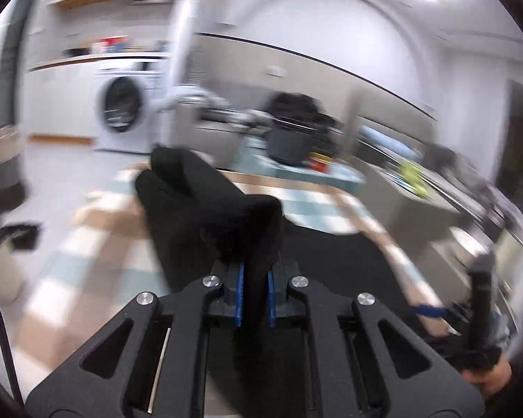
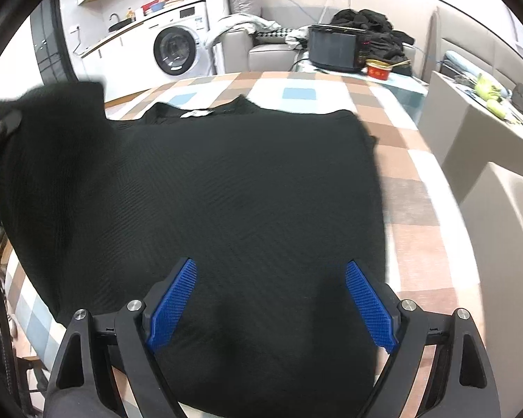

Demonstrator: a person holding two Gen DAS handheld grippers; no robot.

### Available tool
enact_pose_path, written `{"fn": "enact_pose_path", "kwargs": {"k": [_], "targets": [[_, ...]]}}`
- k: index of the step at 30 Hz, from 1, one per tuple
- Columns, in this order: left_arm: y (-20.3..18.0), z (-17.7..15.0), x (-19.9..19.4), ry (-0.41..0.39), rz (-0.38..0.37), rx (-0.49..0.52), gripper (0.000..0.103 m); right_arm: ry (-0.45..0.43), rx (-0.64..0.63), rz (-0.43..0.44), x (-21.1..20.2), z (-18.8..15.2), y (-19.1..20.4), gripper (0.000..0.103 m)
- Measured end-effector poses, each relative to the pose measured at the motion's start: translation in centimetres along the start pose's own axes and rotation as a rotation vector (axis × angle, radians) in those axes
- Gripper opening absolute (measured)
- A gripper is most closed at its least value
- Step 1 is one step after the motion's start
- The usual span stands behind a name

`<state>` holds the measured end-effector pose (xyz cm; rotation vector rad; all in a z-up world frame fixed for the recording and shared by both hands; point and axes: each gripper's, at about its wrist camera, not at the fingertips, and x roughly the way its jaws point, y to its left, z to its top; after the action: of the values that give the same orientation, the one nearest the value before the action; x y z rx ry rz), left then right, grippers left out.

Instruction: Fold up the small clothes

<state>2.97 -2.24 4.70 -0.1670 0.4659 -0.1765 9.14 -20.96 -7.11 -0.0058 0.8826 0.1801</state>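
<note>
1. Left gripper [image 1: 255, 301]: jaws nearly together, the blue pads pinching a fold of the black garment [image 2: 205, 188]. The pinched cloth stands up in a ridge in front of the fingers (the left wrist view is heavily blurred, so finer detail cannot be read).
2. Right gripper [image 2: 270, 304]: jaws spread wide, blue pads [image 2: 176, 301] well apart. Nothing is gripped between them; the garment lies below the gap. Whether the fingertips touch the cloth cannot be told.
3. A hand [image 1: 488, 374] holds the right gripper's handle at the lower right of the left wrist view.
4. Black garment: spread flat over most of the checked tablecloth [image 2: 411, 188], neckline and white label [image 2: 197, 114] at the far edge. Its left portion is raised off the table, where the left gripper shows at the frame edge.
5. Beyond the table's far edge: a dark box-shaped appliance [image 2: 334, 50] with a red bowl [image 2: 378, 69] just beside it.
6. Farther back: a grey sofa [image 2: 261, 48] heaped with clothing, and a white washing machine [image 2: 179, 47] under a counter.
</note>
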Motion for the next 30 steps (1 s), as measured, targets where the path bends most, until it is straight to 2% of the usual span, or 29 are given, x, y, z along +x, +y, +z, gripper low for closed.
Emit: {"fn": "enact_pose_path", "kwargs": {"k": [3,5,6,8,9,13,16,19,20,23,24,26,28,29,30], "targets": [[-5.3,-1.3,2.5,0.086,-0.134,0.096,0.007,-0.008,0.033,-0.026,-0.8,-0.1,-1.7,0.089],[-7.8,-3.1,4.3,0.196,-0.248,0.137,0.009,-0.004,0.053,-0.048,-1.1,-0.3,-3.0,0.089],[-8.5,-4.0,4.9,0.236,-0.278,0.149,0.016,-0.001,0.067,-0.064,-1.1,-0.5,-3.7,0.089],[-9.3,-5.9,5.8,0.335,-0.325,0.175,0.037,0.008,0.088,-0.082,-1.2,-0.8,-4.9,0.089],[-9.4,-6.7,5.8,0.354,-0.327,0.187,0.051,0.011,0.095,-0.089,-1.3,-0.9,-5.3,0.089],[-7.8,-7.2,4.0,0.314,-0.309,0.179,0.071,0.001,0.107,-0.105,-2.5,-1.0,-6.9,0.089],[-4.8,-6.7,3.5,0.308,-0.254,0.121,0.071,-0.02,0.132,-0.054,-3.2,-0.7,-7.3,0.089],[-1.0,-6.4,3.7,0.315,-0.157,0.052,0.071,-0.033,0.131,0.057,-3.5,-0.2,-6.3,0.088],[0.0,-6.4,4.2,0.334,-0.138,0.04,0.071,-0.04,0.126,0.117,-3.6,0.0,-5.8,0.082],[1.5,-6.9,5.6,0.38,-0.101,0.037,0.071,-0.019,0.122,0.255,-3.3,0.3,-4.6,0.076],[1.9,-7.0,5.7,0.382,-0.099,0.029,0.071,-0.017,0.118,0.293,-3.3,0.2,-4.2,0.071],[2.6,-7.7,5.6,0.388,-0.109,0.019,0.071,-0.011,0.087,0.368,-3.0,0.2,-3.1,0.068],[3.2,-8.0,5.6,0.382,-0.093,0.023,0.071,0.011,0.041,0.383,-2.0,0.4,-1.8,0.065],[2.9,-8.1,5.7,0.38,-0.09,0.023,0.071,0.022,0.028,0.386,-1.6,0.3,-1.2,0.06],[3.1,-8.1,5.5,0.377,-0.084,0.017,0.071,0.047,0.022,0.393,-0.6,0.4,-0.9,0.05]]}}
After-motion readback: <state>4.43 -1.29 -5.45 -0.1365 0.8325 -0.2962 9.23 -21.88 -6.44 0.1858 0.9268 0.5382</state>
